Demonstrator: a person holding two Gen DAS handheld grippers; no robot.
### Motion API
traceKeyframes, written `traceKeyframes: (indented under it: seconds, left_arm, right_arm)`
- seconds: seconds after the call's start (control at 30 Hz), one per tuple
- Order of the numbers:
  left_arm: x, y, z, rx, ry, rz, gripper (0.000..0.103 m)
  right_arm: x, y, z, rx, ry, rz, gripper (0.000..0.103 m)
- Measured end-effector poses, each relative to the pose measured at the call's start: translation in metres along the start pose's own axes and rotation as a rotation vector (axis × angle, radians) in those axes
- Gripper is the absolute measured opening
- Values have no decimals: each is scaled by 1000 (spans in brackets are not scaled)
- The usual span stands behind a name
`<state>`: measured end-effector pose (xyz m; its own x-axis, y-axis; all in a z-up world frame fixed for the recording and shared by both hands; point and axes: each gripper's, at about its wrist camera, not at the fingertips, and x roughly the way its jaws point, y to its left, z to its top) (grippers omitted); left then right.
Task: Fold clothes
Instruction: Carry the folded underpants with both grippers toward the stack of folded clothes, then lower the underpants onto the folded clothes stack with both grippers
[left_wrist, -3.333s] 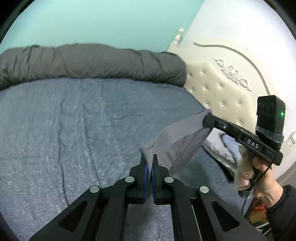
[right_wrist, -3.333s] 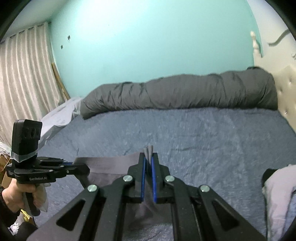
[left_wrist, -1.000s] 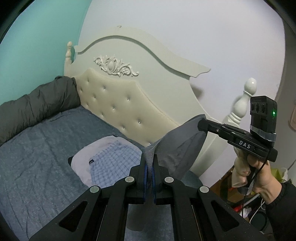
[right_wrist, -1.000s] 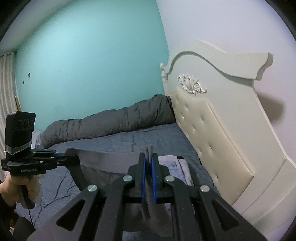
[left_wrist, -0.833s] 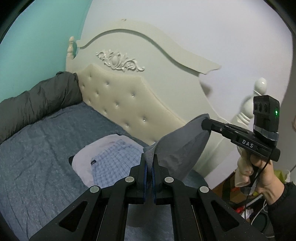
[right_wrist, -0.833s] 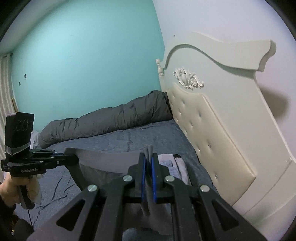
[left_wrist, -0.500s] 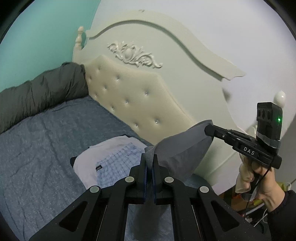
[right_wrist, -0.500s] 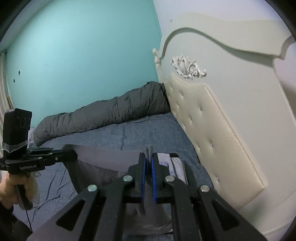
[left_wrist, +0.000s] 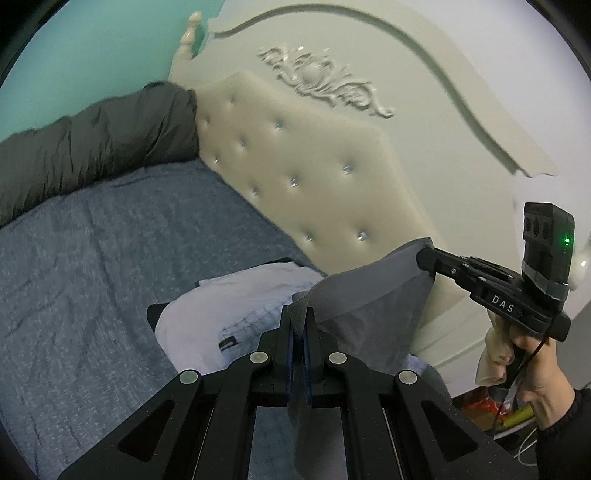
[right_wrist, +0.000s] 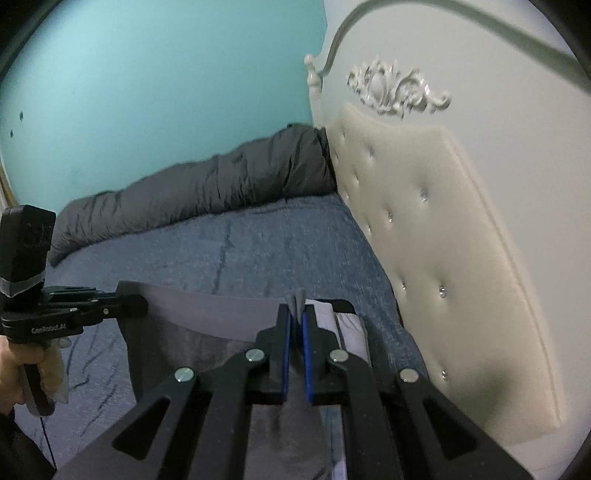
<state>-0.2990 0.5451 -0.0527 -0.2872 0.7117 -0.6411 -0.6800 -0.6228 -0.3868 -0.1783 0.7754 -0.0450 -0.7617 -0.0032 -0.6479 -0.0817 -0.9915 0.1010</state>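
Blue bed (left_wrist: 92, 258) fills the room below a cream headboard (left_wrist: 314, 177). Up in the air hangs the grey cloth (left_wrist: 373, 306), stretched between the tongs. The left tongs (left_wrist: 299, 325) are clamped on one corner and the right tongs (right_wrist: 295, 321) on the other, likely to keep it flat. Just ahead of the tongs lies a pile (left_wrist: 236, 306) of clothes, maybe where it goes. Half a second ago the pile looked further off; now it sits closer.
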Motion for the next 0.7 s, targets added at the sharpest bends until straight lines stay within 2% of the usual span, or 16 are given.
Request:
traceKeyframes:
  seconds: [0.23, 0.53, 0.7]
  left_arm:
    - [48, 38, -3, -57, 64, -7, 4]
    - [105, 70, -24, -114, 137, -14, 4]
    - [115, 78, -34, -131, 155, -1, 4]
  right_arm:
    - [61, -9, -1, -23, 115, -33, 5]
    - [119, -14, -15, -68, 252, -81, 5]
    - [140, -21, -21, -48, 301, -114, 7]
